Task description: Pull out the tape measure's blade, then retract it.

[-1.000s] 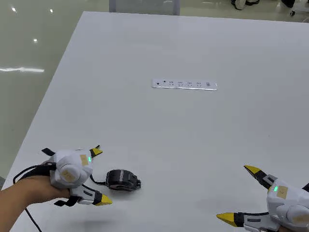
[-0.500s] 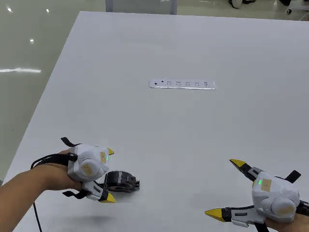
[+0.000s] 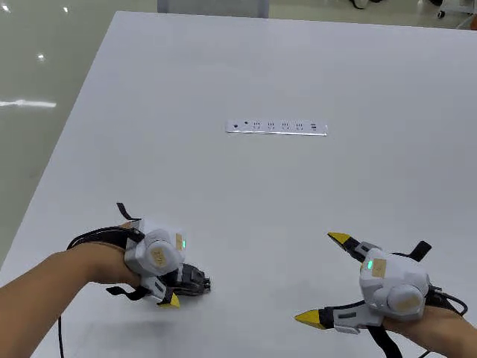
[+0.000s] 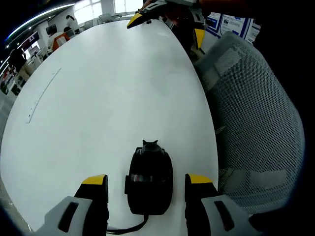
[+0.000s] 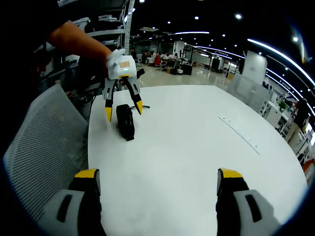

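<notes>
Both grippers have moved closer since a second ago. Now the left gripper (image 4: 146, 180) sits over the tape measure (image 5: 125, 122), with one jaw on each side of it. Its jaws are apart, and I can see a little gap on each side, so it is not squeezing the case yet. I think it is there to hold the case tight so it does not slide when the blade gets pulled.

The tape measure lies flat on the white table (image 3: 261, 194), near the edge by the person. Its nose points away from the left gripper and toward the other one. The blade is all inside.

The right gripper (image 3: 323, 278) has come in toward the middle. Its jaws are wide apart and hold nothing. It is well away from the tape measure. I think it faces the nose so it can grab the tip of the blade and pull.

A power strip (image 3: 276, 127) lies far up the table, out of the way.
</notes>
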### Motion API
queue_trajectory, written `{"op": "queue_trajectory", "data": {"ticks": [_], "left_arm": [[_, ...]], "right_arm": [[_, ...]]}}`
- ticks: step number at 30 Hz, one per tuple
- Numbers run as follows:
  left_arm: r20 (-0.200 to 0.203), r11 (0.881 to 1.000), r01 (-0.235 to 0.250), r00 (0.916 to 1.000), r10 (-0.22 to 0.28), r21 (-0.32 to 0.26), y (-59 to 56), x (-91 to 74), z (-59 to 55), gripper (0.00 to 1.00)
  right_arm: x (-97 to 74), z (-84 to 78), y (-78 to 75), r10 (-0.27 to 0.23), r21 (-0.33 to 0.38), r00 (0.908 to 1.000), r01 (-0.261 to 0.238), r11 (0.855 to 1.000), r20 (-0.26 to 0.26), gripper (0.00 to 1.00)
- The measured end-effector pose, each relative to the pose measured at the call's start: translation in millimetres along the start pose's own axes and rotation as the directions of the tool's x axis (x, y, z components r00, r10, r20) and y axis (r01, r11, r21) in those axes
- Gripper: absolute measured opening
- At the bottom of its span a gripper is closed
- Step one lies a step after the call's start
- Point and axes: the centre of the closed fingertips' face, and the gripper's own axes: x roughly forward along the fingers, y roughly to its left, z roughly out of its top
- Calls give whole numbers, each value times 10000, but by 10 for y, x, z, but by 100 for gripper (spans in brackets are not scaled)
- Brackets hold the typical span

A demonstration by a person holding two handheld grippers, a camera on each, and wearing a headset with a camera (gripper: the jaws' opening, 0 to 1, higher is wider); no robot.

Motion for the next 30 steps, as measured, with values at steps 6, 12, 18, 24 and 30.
{"op": "queue_trajectory", "data": {"ticks": [6,12,18,24,30], "left_arm": [[-386,9992,-286,9988,297,296,45,53,-40,45],[-346,9983,-70,9994,90,578,0,36,-36,35],[-267,9957,-11,9996,35,924,-18,35,-32,34],[-439,9977,-169,9988,198,661,-12,49,-36,34],[-386,9989,-171,9991,187,428,-2,51,-39,34]], "right_arm": [[173,127,88,502,-420,9985,-492,9979,218,100],[407,154,182,1134,-913,9932,-1155,9891,-278,100],[618,200,240,1602,-1124,9862,-1639,9801,-411,97],[1005,157,273,2061,-1048,9765,-2119,9717,-632,92],[1350,200,498,2713,-1019,9584,-2797,9547,-889,87]]}}
